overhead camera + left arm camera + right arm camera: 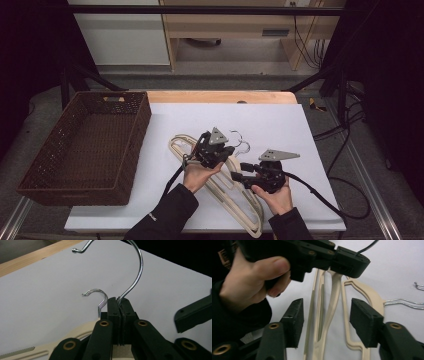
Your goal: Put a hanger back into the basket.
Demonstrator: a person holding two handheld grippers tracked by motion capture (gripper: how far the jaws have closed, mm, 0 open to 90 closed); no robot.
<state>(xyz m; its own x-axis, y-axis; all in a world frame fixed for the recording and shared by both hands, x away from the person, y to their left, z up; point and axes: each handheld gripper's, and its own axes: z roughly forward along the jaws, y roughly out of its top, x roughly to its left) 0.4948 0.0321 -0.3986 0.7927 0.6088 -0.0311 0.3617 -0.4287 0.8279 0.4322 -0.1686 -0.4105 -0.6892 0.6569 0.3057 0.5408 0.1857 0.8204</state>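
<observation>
Nearest the person, the right gripper point(239, 176) lies low over the white-covered surface point(280, 125) with its jaws spread wide and nothing between them. In the right gripper view those jaws straddle the long arm of a cream plastic clothes hanger point(332, 310) without touching it, which looks like a line-up for steadying or taking that arm while the other hand works.

Just beyond, the left gripper point(220, 145) has its jaws pressed fully together on the silver wire hook point(135, 272) of one hanger, pinching the stem right where it enters the cream neck. Holding at the hook probably makes sense because it is the one thin, rigid part that lets a single hanger be lifted out of the stack. A second wire hook point(98, 296) sits just beside the jaws, untouched, so the hangers overlap closely here.

The pile of cream hangers point(225, 192) runs from the hooks back toward the person's sleeves.

Farther left, well apart, the dark brown woven rectangular basket point(65, 187) sits empty, likely the destination for the hangers.
</observation>
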